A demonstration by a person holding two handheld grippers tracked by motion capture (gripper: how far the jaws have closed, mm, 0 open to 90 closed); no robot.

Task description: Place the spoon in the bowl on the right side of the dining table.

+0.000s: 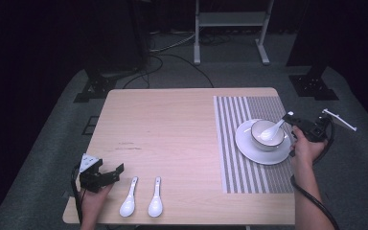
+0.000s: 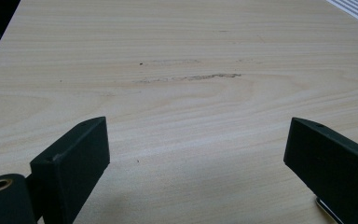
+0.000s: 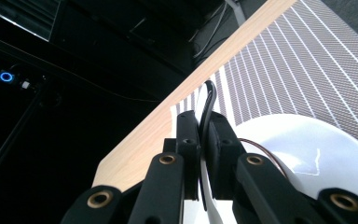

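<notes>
Presently, the right gripper (image 1: 292, 116) stands over the far right of the pale wooden table (image 1: 172, 124), its jaws pressed together on the handle of a white ceramic soup spoon (image 1: 272, 131). The spoon's scoop lies inside the white bowl with a dark rim (image 1: 267, 135), which sits on a white round plate (image 1: 249, 146) upon the grey striped placemat (image 1: 249, 108). In the right gripper view the handle's thin edge (image 3: 208, 112) shows pinched between the black pads, with the plate just beyond.

The left gripper (image 1: 106, 173) rests at the near left corner, jaws spread wide over bare wood, holding nothing. Two more white ceramic spoons (image 1: 143, 197) lie side by side just right of it, near the front edge.

Judgement: the step in hand is setting a spoon into the bowl. The next move calls for parting the right jaws so the handle settles against the bowl's rim, then lifting clear without dragging spoon or bowl.
</notes>
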